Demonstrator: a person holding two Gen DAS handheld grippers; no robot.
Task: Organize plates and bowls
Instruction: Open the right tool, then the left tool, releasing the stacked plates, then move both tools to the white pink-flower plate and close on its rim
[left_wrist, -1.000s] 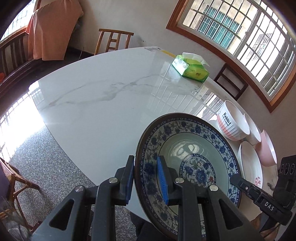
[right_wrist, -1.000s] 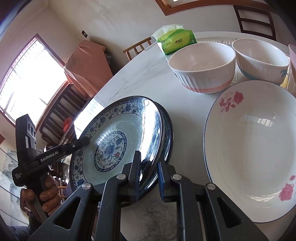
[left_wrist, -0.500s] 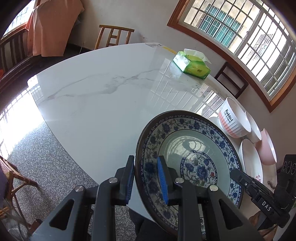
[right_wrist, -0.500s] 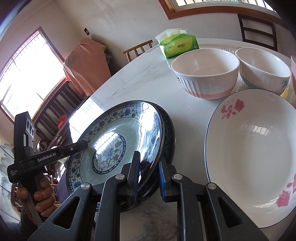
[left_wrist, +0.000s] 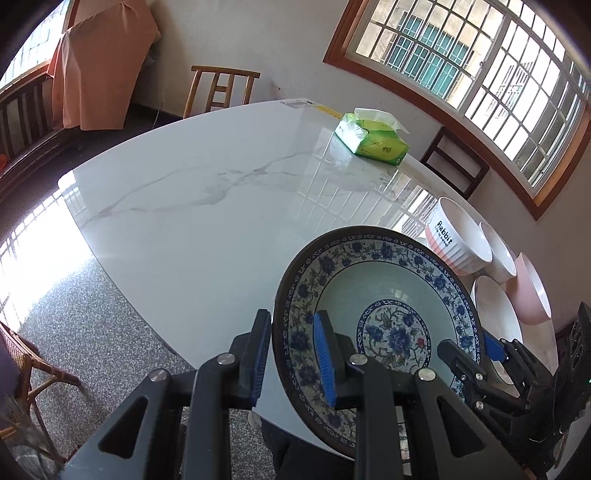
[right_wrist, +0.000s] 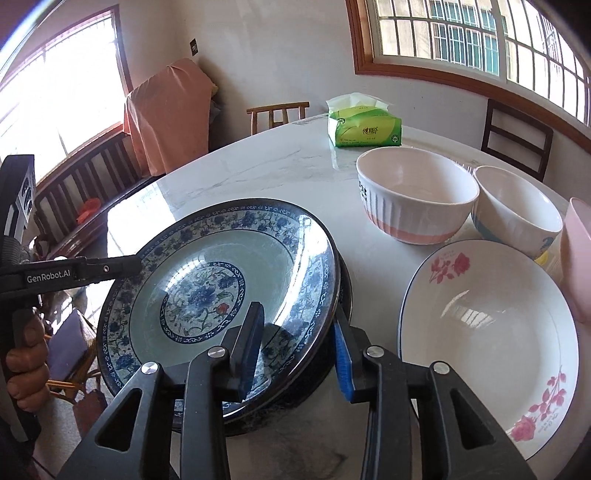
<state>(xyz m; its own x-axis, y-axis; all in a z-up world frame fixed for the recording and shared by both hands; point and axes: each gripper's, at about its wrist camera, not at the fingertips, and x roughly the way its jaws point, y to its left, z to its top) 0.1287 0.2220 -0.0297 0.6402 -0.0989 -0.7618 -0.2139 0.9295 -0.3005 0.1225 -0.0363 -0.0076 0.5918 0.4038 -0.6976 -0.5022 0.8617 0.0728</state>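
Note:
A blue-and-white floral plate (left_wrist: 384, 317) lies on a second like plate (right_wrist: 343, 295) at the near edge of the white marble table (left_wrist: 207, 206). My left gripper (left_wrist: 293, 358) straddles its left rim, and its jaws stand apart from the rim. My right gripper (right_wrist: 295, 350) straddles the right rim (right_wrist: 328, 258), and its jaws are parted wide. The plate also shows in the right wrist view (right_wrist: 207, 288). A white rose-patterned plate (right_wrist: 487, 332) lies to the right.
A ribbed white-and-pink bowl (right_wrist: 417, 199), a white bowl (right_wrist: 517, 206) and a pink bowl (right_wrist: 576, 254) stand behind the rose plate. A green tissue pack (right_wrist: 364, 129) sits at the table's far side. Wooden chairs (left_wrist: 221, 88) surround the table.
The blue plate has gone from tilted to lying flat on the one beneath. Both grippers' jaws have opened off its rim, the right one widely.

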